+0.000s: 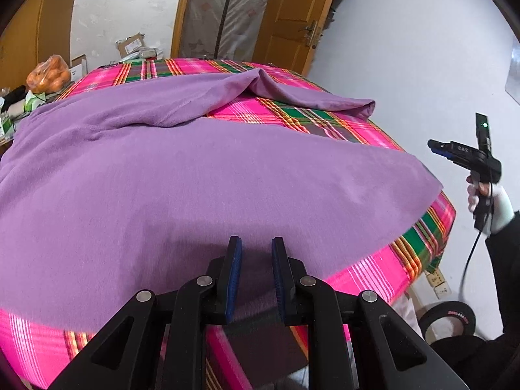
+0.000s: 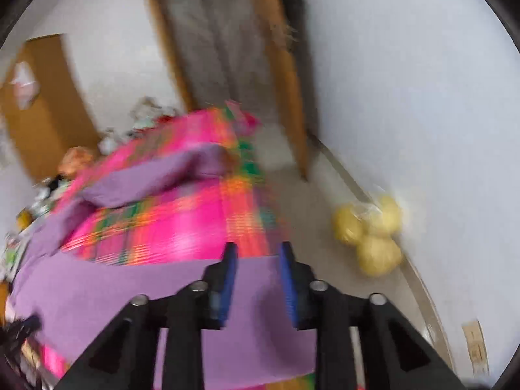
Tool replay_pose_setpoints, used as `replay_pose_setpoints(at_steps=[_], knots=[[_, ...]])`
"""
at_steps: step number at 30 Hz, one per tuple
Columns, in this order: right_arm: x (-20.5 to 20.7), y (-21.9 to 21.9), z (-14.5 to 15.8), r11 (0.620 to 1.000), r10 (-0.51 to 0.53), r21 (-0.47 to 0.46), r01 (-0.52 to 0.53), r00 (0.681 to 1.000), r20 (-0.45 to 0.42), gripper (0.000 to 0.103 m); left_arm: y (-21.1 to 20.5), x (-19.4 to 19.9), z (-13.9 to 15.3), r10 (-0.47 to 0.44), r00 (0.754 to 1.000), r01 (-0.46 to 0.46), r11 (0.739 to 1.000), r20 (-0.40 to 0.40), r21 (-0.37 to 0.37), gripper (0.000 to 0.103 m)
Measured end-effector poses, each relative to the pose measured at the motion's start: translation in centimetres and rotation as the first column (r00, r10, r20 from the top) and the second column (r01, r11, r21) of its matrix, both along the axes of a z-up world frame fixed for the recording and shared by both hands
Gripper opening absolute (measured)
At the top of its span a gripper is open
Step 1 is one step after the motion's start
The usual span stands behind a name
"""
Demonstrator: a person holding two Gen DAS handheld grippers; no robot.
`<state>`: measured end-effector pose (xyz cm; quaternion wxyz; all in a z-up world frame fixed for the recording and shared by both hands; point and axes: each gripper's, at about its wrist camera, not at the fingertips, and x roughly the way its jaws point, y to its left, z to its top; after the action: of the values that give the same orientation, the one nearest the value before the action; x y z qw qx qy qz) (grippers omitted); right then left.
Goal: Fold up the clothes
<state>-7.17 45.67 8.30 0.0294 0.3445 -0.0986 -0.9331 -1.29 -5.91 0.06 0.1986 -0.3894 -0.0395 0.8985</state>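
Left wrist view: my left tool (image 1: 256, 250) hangs over the near edge of the worktop (image 1: 367, 276), its pads apart with nothing between them. The purple top (image 1: 195, 178) lies spread flat across most of the plaid cloth, its hem running along the near edge and out to the near right corner. One sleeve (image 1: 292, 92) stretches toward the far right corner, bent and rumpled at the shoulder. My right tool (image 1: 455, 152) is out past the right edge, held in my gloved hand (image 1: 494, 204), clear of the fabric; from here I cannot tell how its pads stand.

Right wrist view: the picture is blurred by motion. My right tool (image 2: 256, 256) points in over the right side of the top (image 2: 136, 286), pads parted and gripping nothing. The sleeve (image 2: 156, 178) shows beyond, toward the far edge.

I judge the top laid out and open, with no fold in the body that I can see, though the left side runs out of view. A fold would call for each tool to close on a layer of fabric at an edge or the sleeve, then carry it over without dragging the rest.
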Motion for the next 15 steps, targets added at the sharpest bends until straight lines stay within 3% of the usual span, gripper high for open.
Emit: replay_pose_setpoints(at_steps=[3,7,9,10,13,15], knots=[[1.4,-6.3,-1.0,0.985,0.171,0.040,-0.170,0.985,-0.020,0.033,0.3,0.9,0.0,-0.019,1.000,0.019,1.000,-0.008,-0.006,0.019],[1.9,-12.1,-3.5,0.955,0.279,0.099,-0.280,0.960,0.027,0.033,0.6,2.2,0.1,-0.051,0.999,0.051,0.998,-0.018,-0.026,0.019],[2.4,-13.9,-4.4,0.942,0.315,0.112,-0.317,0.948,0.038,0.033,0.4,2.7,0.1,-0.054,0.998,0.053,0.998,-0.020,-0.027,0.019],[2.6,-14.8,-4.8,0.935,0.332,0.118,-0.335,0.942,0.044,0.038,0.3,2.9,0.1,-0.053,0.998,0.052,0.998,-0.021,-0.028,0.019],[4.4,-16.1,-5.2,0.901,0.369,0.236,-0.364,0.929,0.024,0.039,-0.3,3.1,0.4,-0.032,0.999,0.031,0.999,-0.036,-0.041,0.019],[5.0,-15.5,-5.3,0.903,0.378,0.214,-0.374,0.925,0.021,0.040,-1.1,2.7,0.7,0.003,0.999,-0.005,0.999,-0.052,-0.034,0.019]])
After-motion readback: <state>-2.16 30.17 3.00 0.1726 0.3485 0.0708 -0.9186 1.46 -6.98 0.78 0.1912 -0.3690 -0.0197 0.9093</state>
